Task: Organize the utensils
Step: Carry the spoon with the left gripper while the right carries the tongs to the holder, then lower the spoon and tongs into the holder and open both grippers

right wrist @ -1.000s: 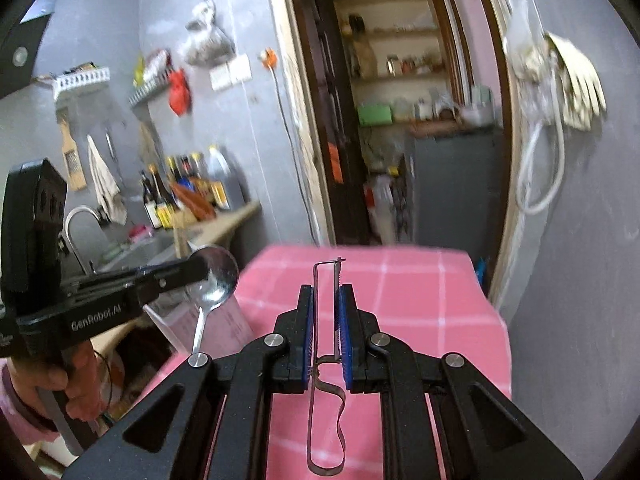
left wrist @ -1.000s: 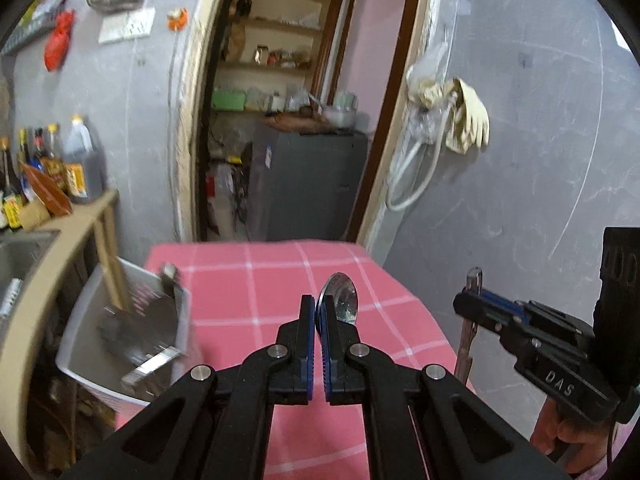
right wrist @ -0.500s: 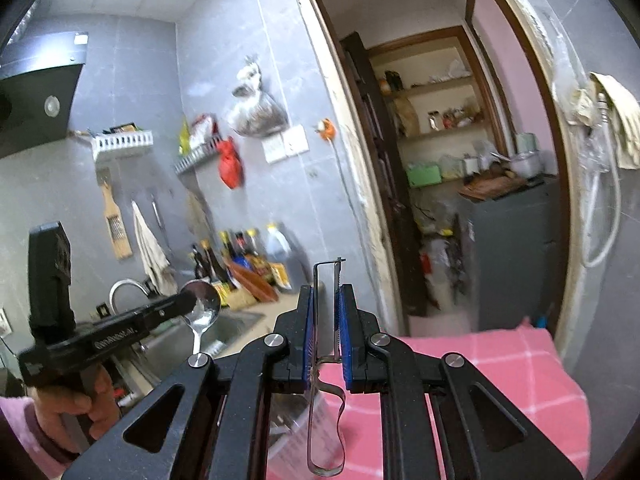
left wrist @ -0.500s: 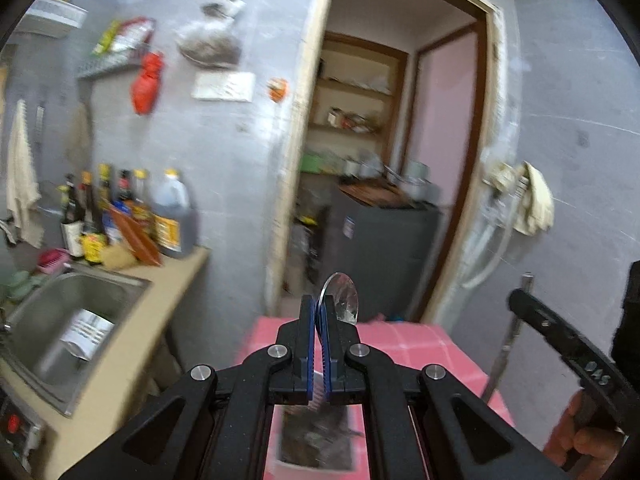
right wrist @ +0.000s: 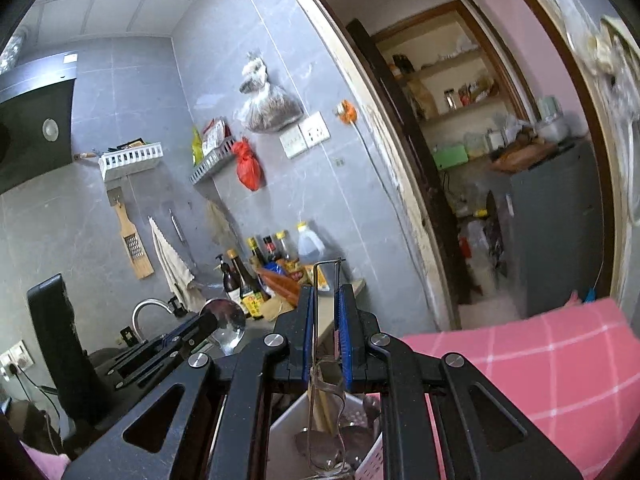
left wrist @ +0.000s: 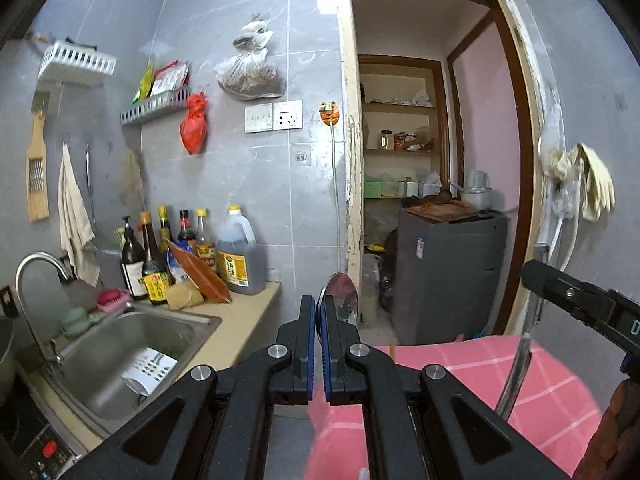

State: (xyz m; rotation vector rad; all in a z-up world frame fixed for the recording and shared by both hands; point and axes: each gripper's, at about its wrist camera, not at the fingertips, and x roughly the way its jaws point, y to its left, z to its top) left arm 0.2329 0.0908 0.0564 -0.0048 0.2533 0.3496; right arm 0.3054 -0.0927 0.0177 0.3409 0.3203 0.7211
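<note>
My left gripper is shut on a steel spoon whose bowl sticks up past the fingertips. It also shows in the right wrist view, held in the left gripper's fingers. My right gripper is shut on a thin metal peeler with a wire handle. In the left wrist view the peeler hangs from the right gripper's fingers. Under the right gripper a white basket holds several utensils.
A pink checked tablecloth covers the table at the right. At the left are a steel sink, a tap, sauce bottles and an oil jug. A doorway with a grey cabinet lies ahead.
Both grippers have tilted up and swung left, away from the table toward the sink and counter wall. The spoon and the peeler stay gripped. The basket now sits under the right gripper.
</note>
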